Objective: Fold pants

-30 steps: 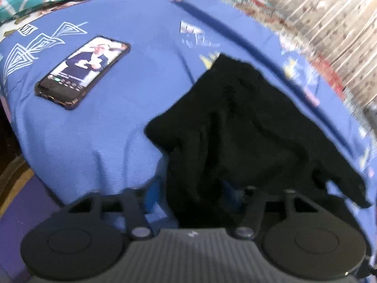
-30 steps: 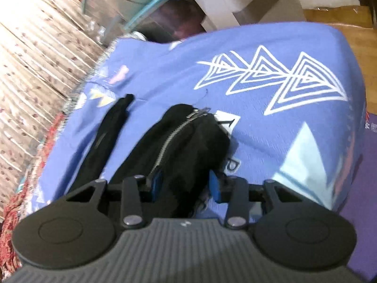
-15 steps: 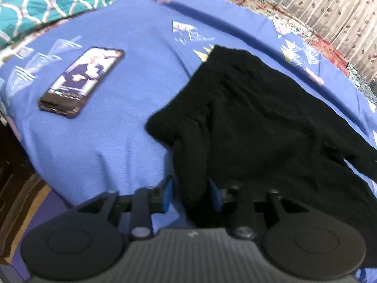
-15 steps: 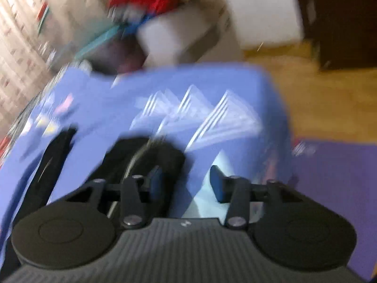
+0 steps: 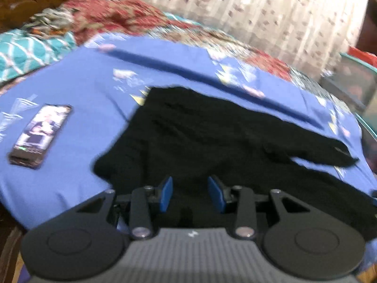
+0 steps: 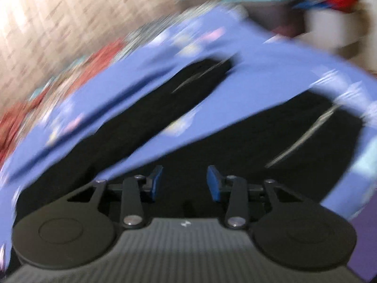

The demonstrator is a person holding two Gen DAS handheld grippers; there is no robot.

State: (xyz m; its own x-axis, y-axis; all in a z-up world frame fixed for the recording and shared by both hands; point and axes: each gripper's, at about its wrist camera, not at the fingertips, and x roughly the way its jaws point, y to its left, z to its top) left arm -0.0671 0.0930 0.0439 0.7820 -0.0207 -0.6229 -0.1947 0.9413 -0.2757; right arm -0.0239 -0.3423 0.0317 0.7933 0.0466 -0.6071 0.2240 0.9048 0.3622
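Black pants [image 5: 212, 141] lie spread on blue bedsheet [image 5: 94, 99], rumpled, one leg trailing toward right edge. Left gripper [image 5: 190, 194] over near edge of fabric, blue pads [image 5: 166, 194] parted, nothing pinched between; cloth lies below and ahead of tips. Phone [image 5: 40, 135] on sheet, well left of pants.

Right wrist view blurred: right gripper [image 6: 185, 183] spread apart, empty, above pants [image 6: 271, 155]; two legs [image 6: 165, 108] fan out ahead.
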